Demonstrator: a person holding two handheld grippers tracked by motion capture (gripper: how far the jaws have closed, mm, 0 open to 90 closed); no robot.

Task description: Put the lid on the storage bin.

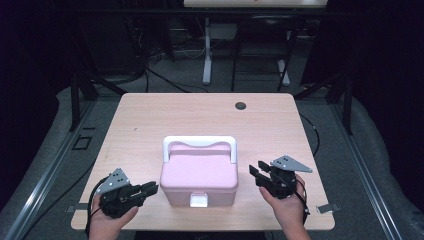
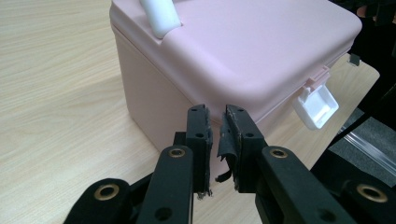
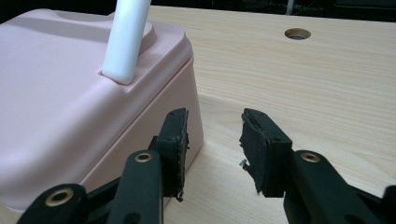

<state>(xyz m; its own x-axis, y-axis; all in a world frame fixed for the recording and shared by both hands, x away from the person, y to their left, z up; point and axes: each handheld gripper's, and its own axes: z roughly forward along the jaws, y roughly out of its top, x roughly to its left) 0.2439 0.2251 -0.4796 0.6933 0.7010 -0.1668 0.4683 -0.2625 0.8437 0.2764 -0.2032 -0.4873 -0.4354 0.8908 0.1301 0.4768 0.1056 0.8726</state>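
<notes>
In the high view, a pink plastic box [image 1: 199,177] with rounded corners, a white handle [image 1: 199,142] and a white front latch [image 1: 199,201] is seen at the near middle of the pale wood-grain table [image 1: 150,120], between the left tongs [image 1: 153,188] and right tongs [image 1: 255,170].

In the left gripper view, the left tongs [image 2: 216,135] are held almost pressed together, empty, just beside the box's side wall.

In the right gripper view, the right tongs [image 3: 214,140] are spread, empty, near the box's corner.
</notes>
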